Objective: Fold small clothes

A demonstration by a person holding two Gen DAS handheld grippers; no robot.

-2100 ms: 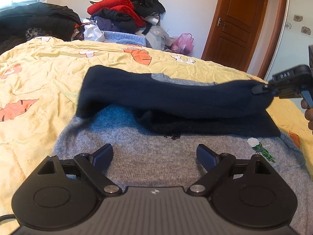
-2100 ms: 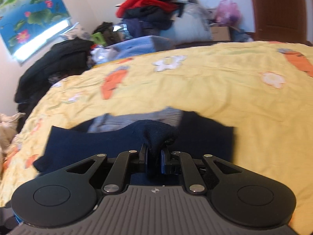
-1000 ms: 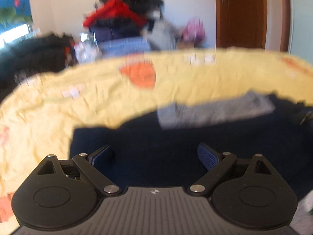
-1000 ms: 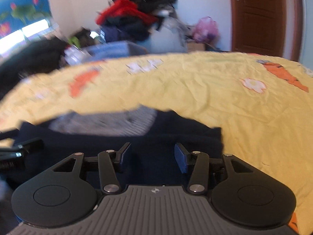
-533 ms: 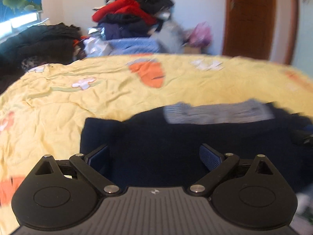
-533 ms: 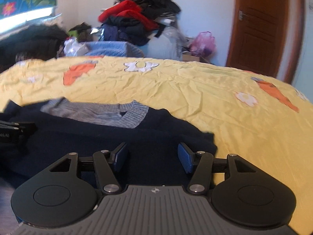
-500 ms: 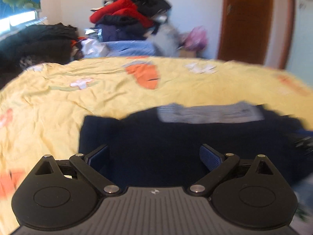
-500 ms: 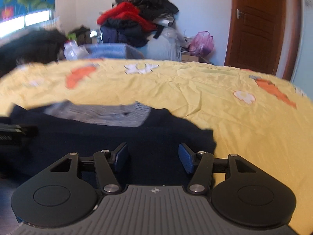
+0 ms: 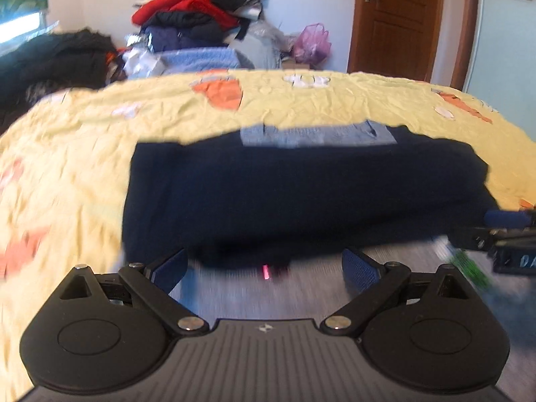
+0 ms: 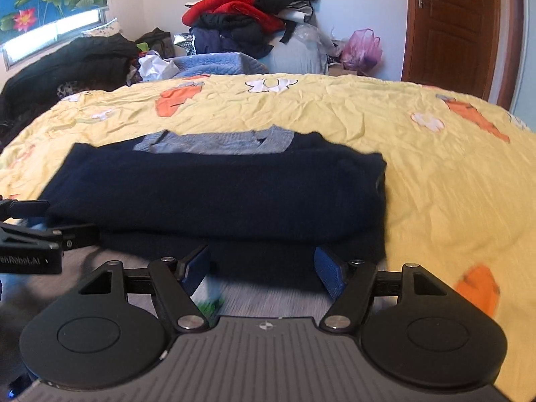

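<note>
A small grey sweater with navy sleeves [image 9: 301, 194] lies on the yellow bedspread [image 9: 67, 181], both sleeves folded flat across its chest, the grey collar [image 9: 318, 135] at the far edge. It also shows in the right wrist view [image 10: 217, 194]. My left gripper [image 9: 264, 268] is open and empty over the grey lower body [image 9: 301, 291], near the sleeves' near edge. My right gripper [image 10: 263, 268] is open and empty over the same hem area. Each gripper shows at the side of the other's view.
The yellow bedspread [image 10: 435, 167] with orange carrot prints stretches around the sweater. A heap of clothes [image 10: 248, 16] and black garments [image 10: 77, 63] lie beyond the bed's far side. A brown door [image 10: 452, 26] stands at the back right.
My right gripper let go of the navy sleeve, which now lies flat across the sweater. Both grippers have drawn back toward the hem, so the grey lower body shows again.
</note>
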